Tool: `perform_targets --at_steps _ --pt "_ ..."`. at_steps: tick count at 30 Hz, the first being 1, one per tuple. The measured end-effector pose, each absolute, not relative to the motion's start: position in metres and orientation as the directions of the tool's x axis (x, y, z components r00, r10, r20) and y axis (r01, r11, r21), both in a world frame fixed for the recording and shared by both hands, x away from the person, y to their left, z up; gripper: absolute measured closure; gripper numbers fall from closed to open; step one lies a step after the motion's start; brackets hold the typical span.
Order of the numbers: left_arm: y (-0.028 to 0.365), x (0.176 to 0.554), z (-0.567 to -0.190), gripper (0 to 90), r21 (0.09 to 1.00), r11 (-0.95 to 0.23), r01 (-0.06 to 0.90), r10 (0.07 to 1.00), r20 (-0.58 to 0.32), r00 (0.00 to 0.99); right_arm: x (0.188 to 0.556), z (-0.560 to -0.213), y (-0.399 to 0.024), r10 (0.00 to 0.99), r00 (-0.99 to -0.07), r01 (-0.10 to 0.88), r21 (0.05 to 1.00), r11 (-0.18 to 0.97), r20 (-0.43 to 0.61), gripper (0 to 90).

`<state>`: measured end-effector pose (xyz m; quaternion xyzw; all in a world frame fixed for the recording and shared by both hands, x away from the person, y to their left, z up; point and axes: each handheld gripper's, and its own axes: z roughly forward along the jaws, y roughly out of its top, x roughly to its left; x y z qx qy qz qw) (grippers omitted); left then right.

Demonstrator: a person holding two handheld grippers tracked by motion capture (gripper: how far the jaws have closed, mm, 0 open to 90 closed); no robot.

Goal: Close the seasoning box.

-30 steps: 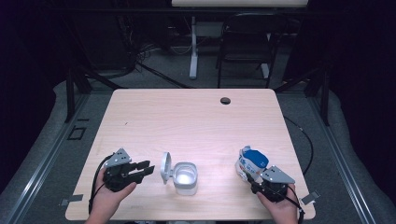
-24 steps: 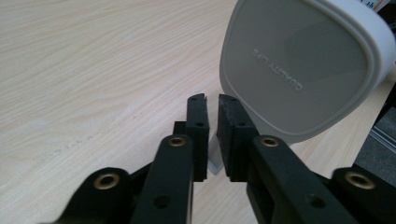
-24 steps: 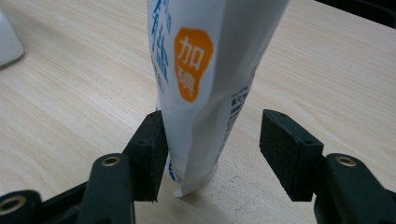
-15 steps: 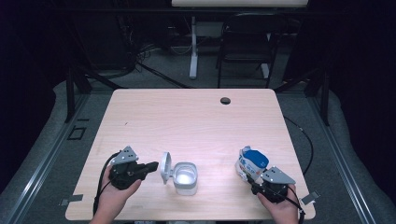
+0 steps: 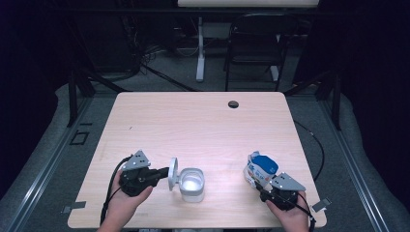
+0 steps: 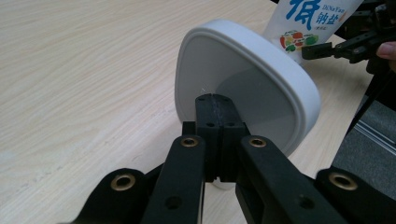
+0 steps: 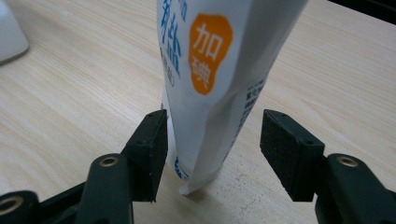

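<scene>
Wooden table (image 5: 203, 121) bare at far end. Salt bag (image 5: 261, 169) stood upright near my right gripper (image 7: 212, 144), jaws parted around it, no squeeze. White container (image 5: 192, 183) sat open; my left gripper (image 6: 215, 105), clenched, propped its hinged lid (image 6: 243, 88) for pouring.

Brightly lit table (image 5: 193, 121), dark surroundings, soft shadows, close gripper views slightly blurred at edges

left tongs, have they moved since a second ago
Yes: the left tongs have moved right toward the white box, shut, tips now at its open lid.
</scene>
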<state>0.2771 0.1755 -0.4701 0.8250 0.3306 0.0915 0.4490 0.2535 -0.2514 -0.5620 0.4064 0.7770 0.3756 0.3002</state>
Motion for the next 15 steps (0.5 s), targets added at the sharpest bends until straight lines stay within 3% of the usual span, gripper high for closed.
perform_targets --at_steps 9,15 --pt "0.144 0.269 -0.473 90.0 0.788 -0.449 0.422 0.553 -0.126 0.824 0.254 -0.564 -0.252 0.860 -0.487 0.409 0.830 0.378 -0.152 41.2" --pt "0.142 0.269 -0.473 90.0 0.786 -0.455 0.419 0.557 -0.116 0.822 0.254 -0.564 -0.252 0.860 -0.487 0.411 0.830 0.377 -0.149 41.2"
